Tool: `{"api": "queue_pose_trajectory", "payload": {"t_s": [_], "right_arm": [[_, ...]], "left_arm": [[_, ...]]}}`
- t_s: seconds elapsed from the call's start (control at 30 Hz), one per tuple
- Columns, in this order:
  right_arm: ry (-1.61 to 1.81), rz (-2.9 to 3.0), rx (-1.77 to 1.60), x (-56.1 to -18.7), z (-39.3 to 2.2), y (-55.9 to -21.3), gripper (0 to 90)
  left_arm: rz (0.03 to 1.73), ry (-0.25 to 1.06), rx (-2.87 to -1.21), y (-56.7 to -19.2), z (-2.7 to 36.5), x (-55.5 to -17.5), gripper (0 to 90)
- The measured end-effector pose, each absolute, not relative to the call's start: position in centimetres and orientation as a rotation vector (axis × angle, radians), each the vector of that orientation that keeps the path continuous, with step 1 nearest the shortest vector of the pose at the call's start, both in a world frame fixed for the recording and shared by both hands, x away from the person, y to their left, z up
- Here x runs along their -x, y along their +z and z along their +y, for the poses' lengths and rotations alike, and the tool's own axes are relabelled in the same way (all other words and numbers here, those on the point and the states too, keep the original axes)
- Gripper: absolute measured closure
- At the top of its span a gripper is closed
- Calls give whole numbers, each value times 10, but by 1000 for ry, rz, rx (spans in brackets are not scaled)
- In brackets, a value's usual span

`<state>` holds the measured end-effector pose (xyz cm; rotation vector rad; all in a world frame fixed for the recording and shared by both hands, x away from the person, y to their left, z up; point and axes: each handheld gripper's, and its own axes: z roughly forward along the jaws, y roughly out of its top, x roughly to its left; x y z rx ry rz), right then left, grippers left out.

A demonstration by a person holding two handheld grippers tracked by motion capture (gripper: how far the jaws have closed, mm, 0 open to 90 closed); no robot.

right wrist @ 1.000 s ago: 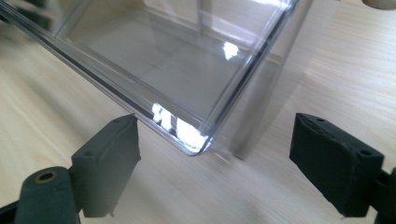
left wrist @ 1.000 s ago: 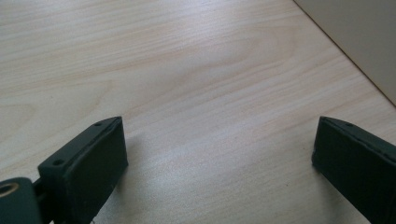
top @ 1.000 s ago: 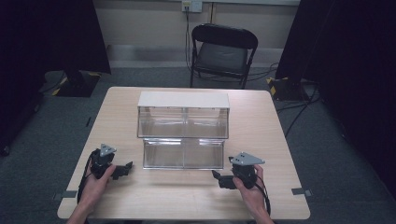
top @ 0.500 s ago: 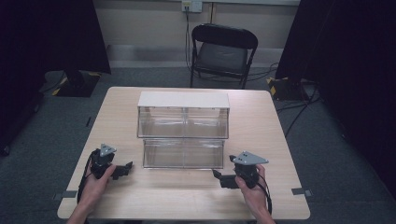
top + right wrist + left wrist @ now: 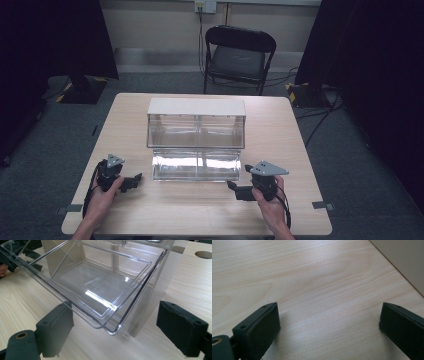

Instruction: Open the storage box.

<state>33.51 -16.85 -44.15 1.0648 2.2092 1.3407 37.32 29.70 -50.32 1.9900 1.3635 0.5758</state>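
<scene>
A clear plastic drawer unit point(image 5: 196, 125) with a white top stands in the middle of the wooden table point(image 5: 280, 125). Its lower drawer point(image 5: 196, 166) is pulled out toward me and is empty point(image 5: 100, 287). My left gripper point(image 5: 134, 181) rests on the table left of the drawer, open, with bare wood between its jaws point(image 5: 329, 322). My right gripper point(image 5: 234, 189) lies at the drawer's right front corner, open, its jaws straddling that corner point(image 5: 112, 327) without touching it.
A black folding chair point(image 5: 239, 55) stands beyond the table's far edge. Dark curtains hang at both sides. A round hole point(image 5: 203, 254) is cut in the tabletop behind the unit. Bare wood lies in front of the drawer.
</scene>
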Motion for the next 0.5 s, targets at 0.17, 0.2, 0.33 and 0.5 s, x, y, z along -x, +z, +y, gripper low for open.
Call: {"api": "queue_pose_trajectory", "payload": {"t_s": [0.17, 0.2, 0.33, 0.5], "right_arm": [[1337, 2214, -1065, -335, -168, -441, 134], [1338, 2216, -1065, -335, -168, -441, 134], [1337, 2216, -1059, -336, -167, -441, 134], [1338, 2215, -1060, -335, -166, -439, 134]], "left_arm": [[1362, 581, -1993, -503, 297, -373, 26], [1363, 578, -1992, -503, 297, -373, 26], [1364, 574, -1988, -503, 297, -373, 27], [1364, 573, -1987, -503, 297, -373, 26]]}}
